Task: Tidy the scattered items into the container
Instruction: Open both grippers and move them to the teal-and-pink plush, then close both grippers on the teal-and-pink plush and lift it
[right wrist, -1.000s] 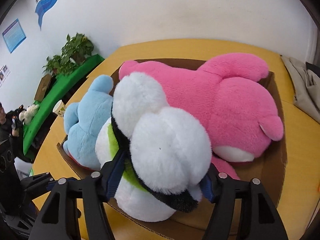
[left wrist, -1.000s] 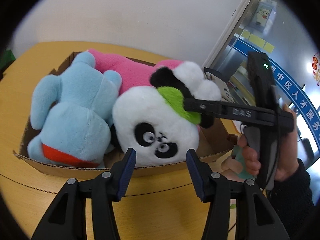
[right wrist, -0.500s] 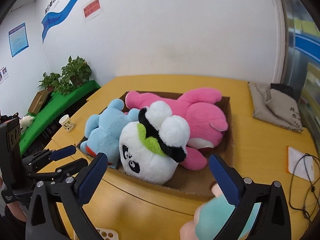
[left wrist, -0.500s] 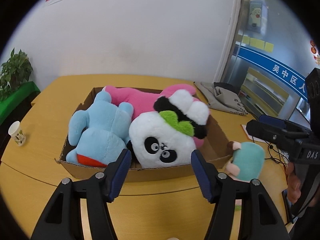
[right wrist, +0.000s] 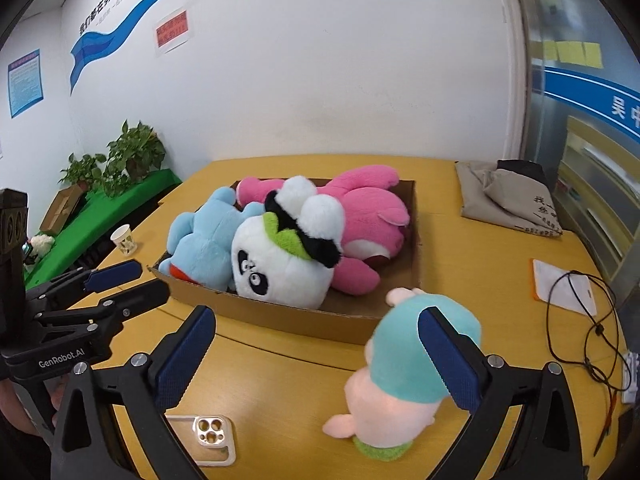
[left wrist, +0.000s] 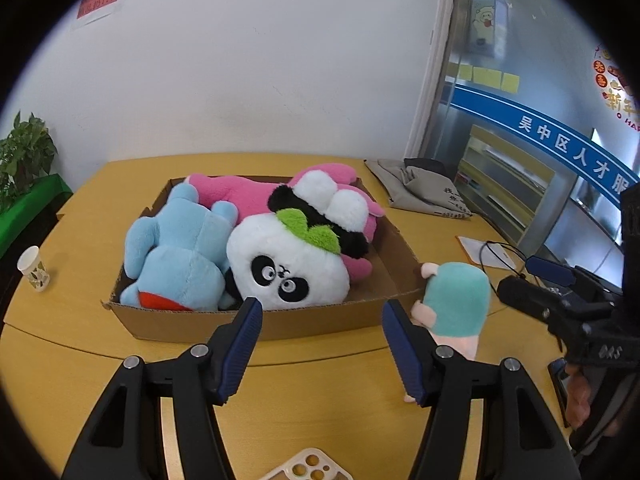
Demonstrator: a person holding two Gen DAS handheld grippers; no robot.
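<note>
The panda plush (left wrist: pixel 288 268) now lies in the cardboard box (left wrist: pixel 256 322) on the yellow table (left wrist: pixel 312 400), face up toward the near wall, wedged between the blue plush (left wrist: pixel 180 260) on one side and the pink plush (right wrist: pixel 360 216) behind it. A second ago the right gripper (right wrist: pixel 316 356) was clamped around the panda's white paws over the box; it has let go since and pulled well back toward the near edge of the table, its jaws spread wide with nothing pressed between them. In its own view the teal-and-pink plush (right wrist: pixel 404 364) stands on the table just outside the box's near right corner, partly behind the right-hand blue pad, which overlaps it; no grip on it shows.

The left gripper (left wrist: pixel 322 346) has backed off too. Earlier its pads were right at the box's front wall; now they hang short of it, over bare tabletop, parted a moderate way and empty, having just been opening.

With the wider view, more of the room shows than before: a paper cup (left wrist: pixel 34 270) off to the left, a grey cloth bag (left wrist: pixel 420 192) beyond the box, a clear phone case (right wrist: pixel 204 438) near the table's front edge, a black cable (right wrist: pixel 592 320) on the right.
</note>
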